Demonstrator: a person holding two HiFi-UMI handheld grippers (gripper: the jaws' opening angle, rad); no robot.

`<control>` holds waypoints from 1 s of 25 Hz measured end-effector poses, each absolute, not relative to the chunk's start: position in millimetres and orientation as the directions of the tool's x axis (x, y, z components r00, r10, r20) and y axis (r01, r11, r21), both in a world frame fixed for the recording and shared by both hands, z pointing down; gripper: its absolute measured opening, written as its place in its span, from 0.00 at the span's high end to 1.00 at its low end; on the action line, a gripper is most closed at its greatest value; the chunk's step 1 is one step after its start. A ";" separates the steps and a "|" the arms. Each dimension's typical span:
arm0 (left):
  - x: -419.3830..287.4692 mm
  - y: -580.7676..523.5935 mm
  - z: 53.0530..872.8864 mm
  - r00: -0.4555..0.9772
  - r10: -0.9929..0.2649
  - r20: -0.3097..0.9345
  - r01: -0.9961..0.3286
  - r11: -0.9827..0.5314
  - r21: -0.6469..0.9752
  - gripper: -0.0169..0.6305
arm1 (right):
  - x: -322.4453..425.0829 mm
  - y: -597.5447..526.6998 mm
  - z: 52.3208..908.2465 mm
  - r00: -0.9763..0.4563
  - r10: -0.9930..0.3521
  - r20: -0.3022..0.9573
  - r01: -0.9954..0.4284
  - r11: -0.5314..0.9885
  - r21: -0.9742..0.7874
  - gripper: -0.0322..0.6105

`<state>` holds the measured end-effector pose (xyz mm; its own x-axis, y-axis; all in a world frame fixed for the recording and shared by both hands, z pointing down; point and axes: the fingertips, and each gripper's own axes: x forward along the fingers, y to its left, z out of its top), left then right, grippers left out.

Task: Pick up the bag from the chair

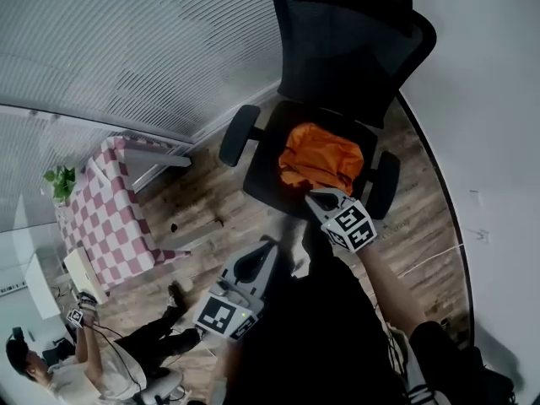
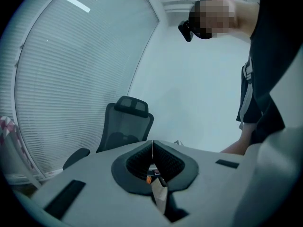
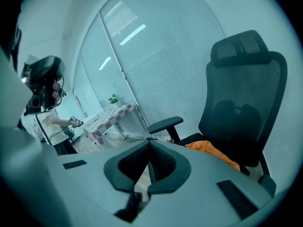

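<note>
An orange bag lies crumpled on the seat of a black mesh-backed office chair, between its two armrests. The chair stands on a wood-plank floor close to a pale wall.

A person in dark clothing stands at the front of the seat with a gripper in each hand. The right gripper is held at the seat's front edge, just beside the near side of the bag. Its fingers are clenched tip to tip with nothing between them. In the right gripper view the bag shows to the right of the fingers, not between them, with the chair rising behind it.

The left gripper is held lower and further back, apart from the chair and over the floor. Its fingers are also clenched and carry nothing. In the left gripper view the tips meet in a thin line, with the chair beyond them to the left.

Off to the left, window blinds run along the wall. A worktop under a pink-and-white checked cloth stands near them, with a small green plant at its far end. A second person sits near the worktop.
</note>
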<state>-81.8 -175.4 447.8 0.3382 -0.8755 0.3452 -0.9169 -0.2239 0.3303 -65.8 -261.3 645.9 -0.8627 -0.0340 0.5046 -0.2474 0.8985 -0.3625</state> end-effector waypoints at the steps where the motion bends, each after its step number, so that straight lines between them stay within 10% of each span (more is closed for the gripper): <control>1: -81.4 -175.0 446.4 0.342 -0.876 0.340 -0.915 -0.228 0.333 0.92 | -64.8 -260.5 638.8 -0.867 -0.038 0.497 -0.244 0.901 -0.357 0.92; 25: -131.4 -95.2 412.6 0.436 -0.870 0.231 -0.884 -0.366 0.291 0.92 | -68.6 -222.6 525.1 -0.905 -0.283 0.319 -0.396 0.834 -0.384 0.92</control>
<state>-131.4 -95.2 412.6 0.4357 -0.8700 0.2308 -0.8842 -0.3657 0.2907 -68.6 -222.6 525.1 -0.9047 -0.2828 0.3188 -0.3961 0.8339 -0.3843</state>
